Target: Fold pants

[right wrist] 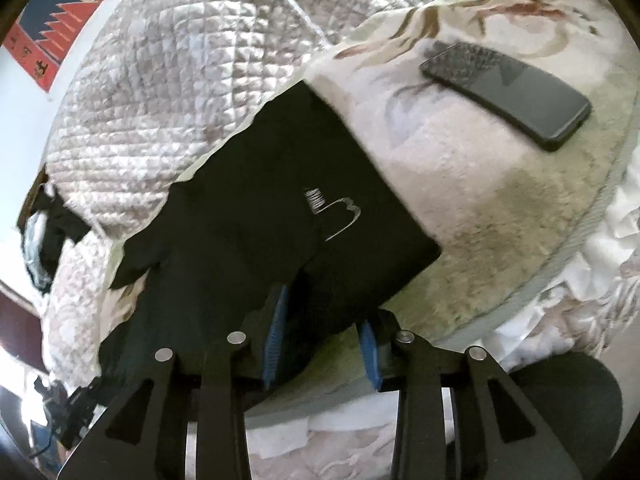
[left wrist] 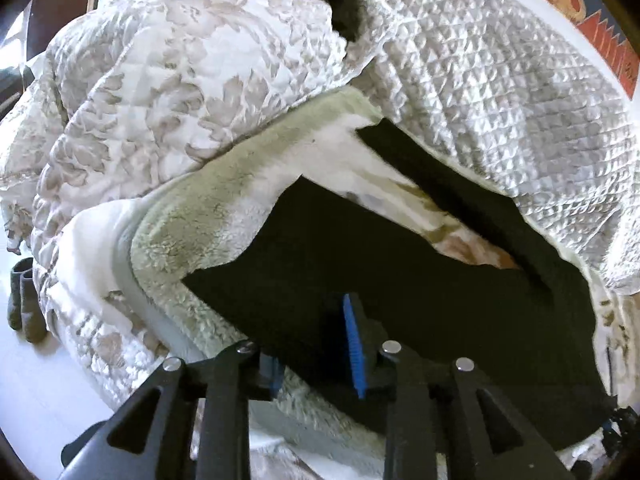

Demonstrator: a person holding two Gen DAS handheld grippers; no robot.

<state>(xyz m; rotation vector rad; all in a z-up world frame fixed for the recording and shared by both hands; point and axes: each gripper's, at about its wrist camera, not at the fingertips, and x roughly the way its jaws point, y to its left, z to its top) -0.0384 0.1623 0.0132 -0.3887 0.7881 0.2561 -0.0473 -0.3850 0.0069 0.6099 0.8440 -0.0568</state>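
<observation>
Bedding fills both views: a fleece blanket (left wrist: 208, 216) spread on the bed, with a quilted white bedspread (left wrist: 480, 92) bunched up at twelve to two o'clock in the left wrist view and a leaf-patterned quilt (left wrist: 152, 92) heaped at ten o'clock. Black pants (left wrist: 400, 256) lie flat on the fleece, dead centre of the left view, running out toward three o'clock, where a strip of pale bedding shows between two dark parts.

Left gripper (left wrist: 316, 346) sits at six o'clock, low over the near edge of the pants. Its blue pads stand apart with black cloth lying between them, and I can't see them pinching it.

Over to the right wrist view: the pants (right wrist: 248, 216) again, a small white logo (right wrist: 332, 212) on the fabric near centre, one square corner reaching toward four o'clock on the fleece. Right gripper (right wrist: 322, 340) is at six o'clock, pads parted, the left pad at the cloth's near edge, the right pad over bare fleece. Nothing clamped there.

A dark phone (right wrist: 508, 92) rests on the blanket at two o'clock, well apart from the pants. A red and blue wall hanging (right wrist: 60, 16) shows at eleven o'clock. In the left view a pair of dark socks (left wrist: 24, 300) lies on the pale floor at nine o'clock.
</observation>
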